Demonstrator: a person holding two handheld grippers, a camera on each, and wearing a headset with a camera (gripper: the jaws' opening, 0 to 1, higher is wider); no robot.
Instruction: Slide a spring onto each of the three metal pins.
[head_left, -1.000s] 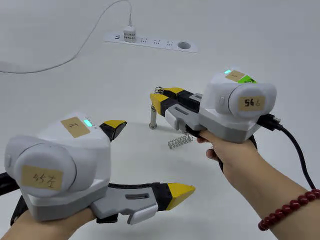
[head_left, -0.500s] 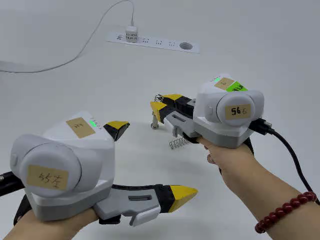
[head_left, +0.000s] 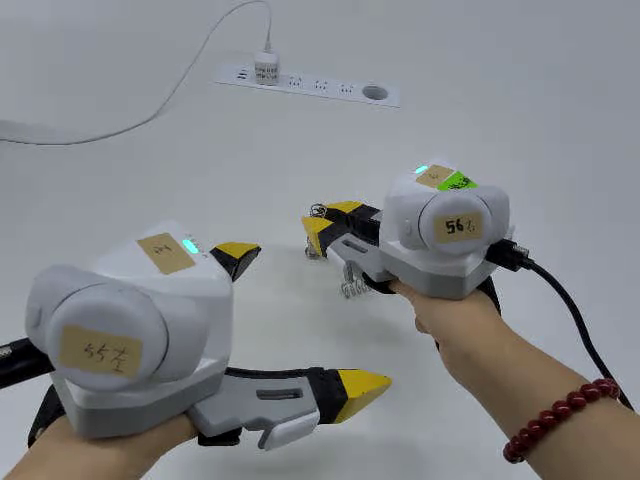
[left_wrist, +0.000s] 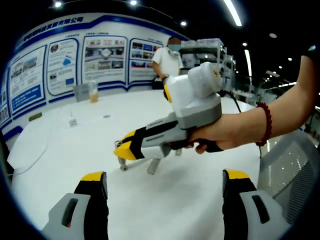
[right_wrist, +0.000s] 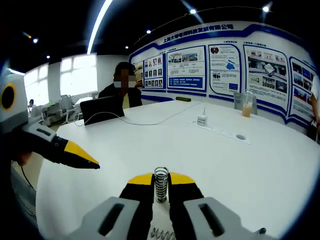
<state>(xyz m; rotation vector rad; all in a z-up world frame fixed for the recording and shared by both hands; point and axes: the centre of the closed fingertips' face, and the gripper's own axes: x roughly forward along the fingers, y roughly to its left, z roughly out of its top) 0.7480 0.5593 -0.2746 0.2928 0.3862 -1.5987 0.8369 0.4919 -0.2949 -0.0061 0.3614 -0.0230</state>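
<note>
Right gripper view: the right gripper (right_wrist: 160, 187) has its jaws clenched on a spring (right_wrist: 160, 180) held upright, probably to go over a pin (left_wrist: 152, 166), while the left gripper (left_wrist: 165, 181) has its jaws released.

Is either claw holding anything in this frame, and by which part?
The right claw grips a spring across its coils, its top end poking past the tips. The left claw is open, holding nothing.
</note>
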